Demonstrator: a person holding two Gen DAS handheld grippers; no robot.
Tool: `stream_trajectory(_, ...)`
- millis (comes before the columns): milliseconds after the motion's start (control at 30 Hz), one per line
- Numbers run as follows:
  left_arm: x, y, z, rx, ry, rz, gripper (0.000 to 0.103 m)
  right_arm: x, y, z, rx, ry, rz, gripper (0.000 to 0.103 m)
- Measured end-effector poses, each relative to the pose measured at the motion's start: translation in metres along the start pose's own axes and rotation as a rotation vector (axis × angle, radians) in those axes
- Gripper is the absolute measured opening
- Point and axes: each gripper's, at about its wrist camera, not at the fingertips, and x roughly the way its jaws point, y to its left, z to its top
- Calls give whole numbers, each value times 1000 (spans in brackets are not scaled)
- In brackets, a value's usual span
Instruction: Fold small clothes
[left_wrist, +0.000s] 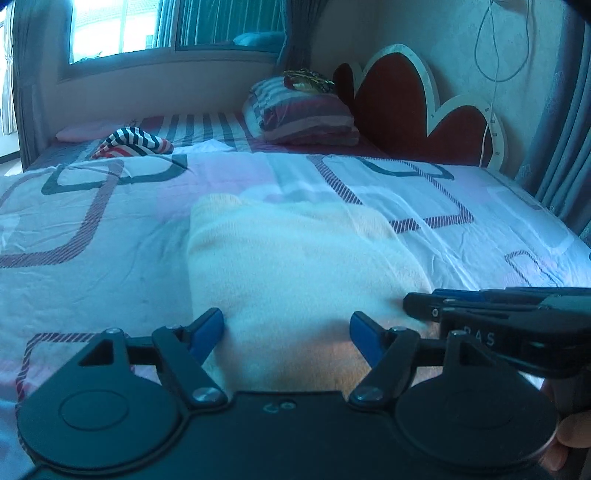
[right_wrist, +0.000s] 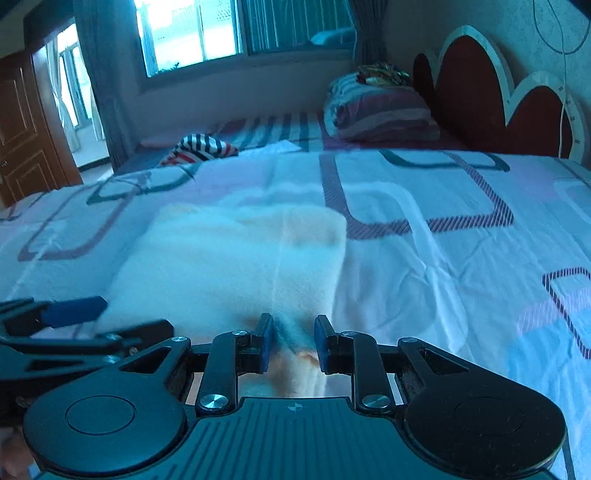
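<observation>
- Item: cream knit garment (left_wrist: 295, 266), already doubled into a thick oblong, lying flat on the patterned bedsheet (left_wrist: 92, 229). Its near edge ran under and between both sets of jaws; the rest stretched straight ahead of them, long axis pointing away toward the headboard end.
- Left gripper (left_wrist: 287, 332): jaws spread wide, one blue pad at the garment's left border, the other over its right-hand part. The cloth lay between them, but neither pad pressed it; released.
- Right gripper (right_wrist: 293, 341): jaws parted narrowly, straddling a raised ridge of the cloth near its right border. A gap showed on both sides of the ridge; judged let go, not clenched.
- Relation of the two: right gripper sat just beside the left, at the garment's right near corner; its fingers crossed into the left wrist view from the right. Both were about equally near the near edge; the far edge lay well ahead of both.
- Judgement: the coming move turns on that near edge. A further fold would carry it forward along the long axis, and either pair of jaws would first need to close on it.
- Beyond the garment: striped garment (left_wrist: 133, 142) far ahead and left of the jaws; striped pillow (left_wrist: 303, 110) ahead and slightly right; red scalloped headboard (left_wrist: 399, 103) further right; window (left_wrist: 118, 29) behind.
</observation>
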Motion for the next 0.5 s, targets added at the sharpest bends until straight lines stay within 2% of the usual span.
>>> stream_trajectory(67, 0, 0, 0, -2, 8, 4, 73, 4, -2, -4, -9, -2, -39, 49)
stream_trajectory(167, -9, 1, -2, -25, 19, 1, 73, -1, -12, -4, 76, 14, -30, 49)
stream_trajectory(267, -13, 0, -10, -15, 31, 10, 73, -6, -4, -7, 9, 7, -48, 49)
stream_trajectory(367, -15, 0, -16, -18, 52, 14, 73, -14, -9, -8, 60, 8, -29, 49)
stream_trajectory(500, -22, 1, -20, -21, 55, 15, 73, -38, -10, -13, 68, -20, 11, 49)
